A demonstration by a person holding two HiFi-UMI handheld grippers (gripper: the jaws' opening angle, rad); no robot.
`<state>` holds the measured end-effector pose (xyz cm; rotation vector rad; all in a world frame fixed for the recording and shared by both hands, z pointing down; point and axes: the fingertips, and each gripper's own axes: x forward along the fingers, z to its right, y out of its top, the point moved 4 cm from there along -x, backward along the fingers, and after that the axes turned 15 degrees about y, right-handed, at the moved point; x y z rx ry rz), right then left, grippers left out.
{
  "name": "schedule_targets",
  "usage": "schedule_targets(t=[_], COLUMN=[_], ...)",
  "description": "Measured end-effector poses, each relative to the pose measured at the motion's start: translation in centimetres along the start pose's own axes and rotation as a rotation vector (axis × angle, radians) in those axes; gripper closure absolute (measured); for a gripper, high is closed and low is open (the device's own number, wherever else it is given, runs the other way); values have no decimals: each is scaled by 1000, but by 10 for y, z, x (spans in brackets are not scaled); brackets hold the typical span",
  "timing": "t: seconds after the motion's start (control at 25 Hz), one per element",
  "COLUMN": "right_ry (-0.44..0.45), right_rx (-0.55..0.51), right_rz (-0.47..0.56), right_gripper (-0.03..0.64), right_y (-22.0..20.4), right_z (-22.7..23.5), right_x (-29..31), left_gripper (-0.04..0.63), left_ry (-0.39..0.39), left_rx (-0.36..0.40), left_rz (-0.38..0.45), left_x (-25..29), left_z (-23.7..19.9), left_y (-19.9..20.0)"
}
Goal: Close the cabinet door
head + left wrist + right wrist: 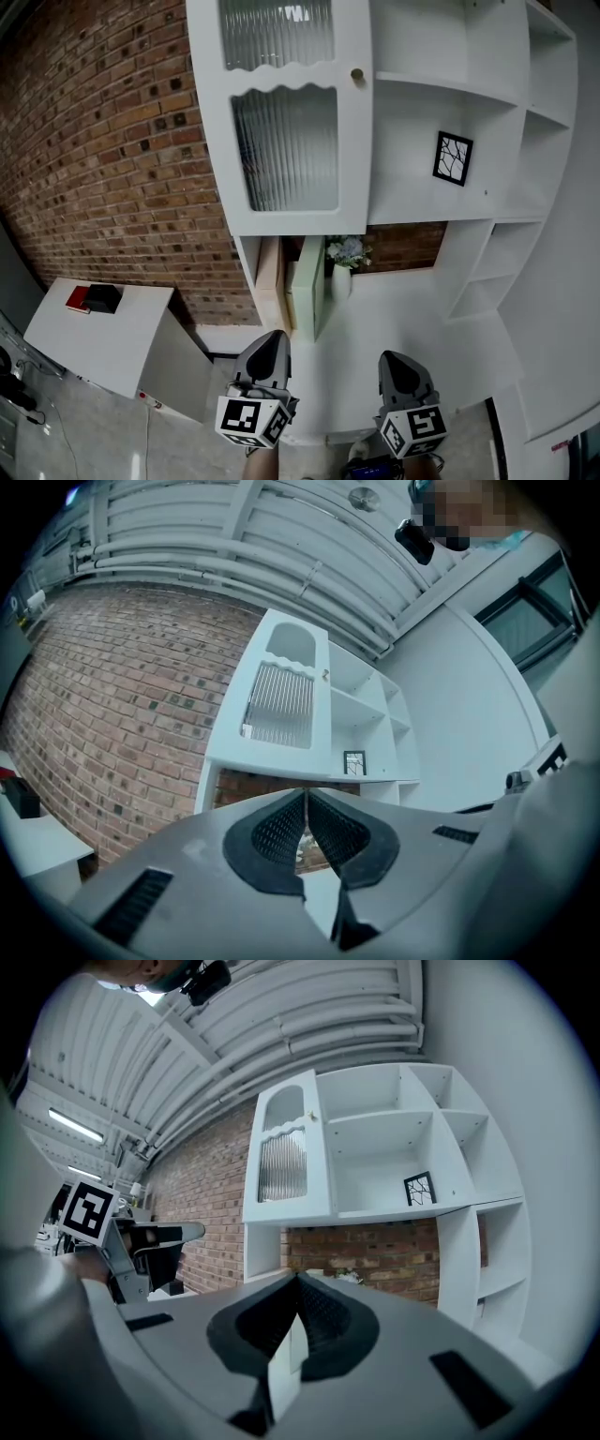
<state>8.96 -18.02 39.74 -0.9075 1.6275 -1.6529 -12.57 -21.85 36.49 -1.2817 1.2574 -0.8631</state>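
The white cabinet's upper door (286, 150) has ribbed glass and a small round knob (356, 74). It lies flush with the cabinet front, as the left gripper view (281, 700) and right gripper view (281, 1162) also show. Both grippers hang low in front of the white counter (394, 309), well short of the door. My left gripper (267, 352) (306, 794) has its jaws together with nothing between them. My right gripper (403, 370) (298, 1279) is also shut and empty. Under the door, a pale panel (307, 281) stands edge-on in the niche.
Open white shelves fill the cabinet's right side, one holding a black-framed picture (453, 157). A small plant (345, 251) stands in the brick-backed niche. A brick wall (103, 169) runs left; a white side table (56, 333) with a red and black object (92, 298) stands at lower left.
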Motion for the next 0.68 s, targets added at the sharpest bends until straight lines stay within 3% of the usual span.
schedule_targets(t=[0.68], right_ry=[-11], right_rx=[9], right_rz=[7], right_gripper=[617], right_y=[1], right_z=[23], right_x=[13], left_gripper=[574], left_ry=[17], left_rx=[-1], left_rz=[6], left_x=[22], left_z=[-2], left_y=[-4])
